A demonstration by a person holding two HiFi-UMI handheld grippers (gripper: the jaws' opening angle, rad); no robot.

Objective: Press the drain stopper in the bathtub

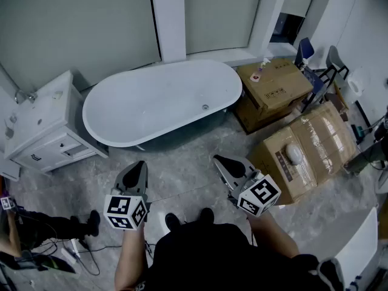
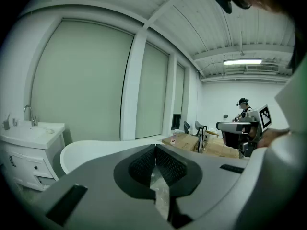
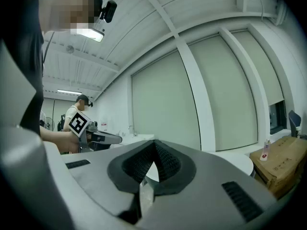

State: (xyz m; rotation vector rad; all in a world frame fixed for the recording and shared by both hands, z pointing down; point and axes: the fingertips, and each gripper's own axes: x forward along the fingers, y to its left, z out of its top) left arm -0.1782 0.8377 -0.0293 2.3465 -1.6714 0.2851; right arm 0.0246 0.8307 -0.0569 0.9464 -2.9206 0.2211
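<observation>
The stopper on the bathtub floor looks small, hard and slick; I'd press squarely on top. My left hand-held gripper and right hand-held gripper are pressed together, empty.

The stopper is showing as a mere speck in the tub, too small to judge, and is lying hidden in both gripper views.

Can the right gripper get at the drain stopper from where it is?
Likely yes, with a reach: the right gripper hangs over the floor, short of the tub, yet nothing lies between it and the drain stopper.
</observation>
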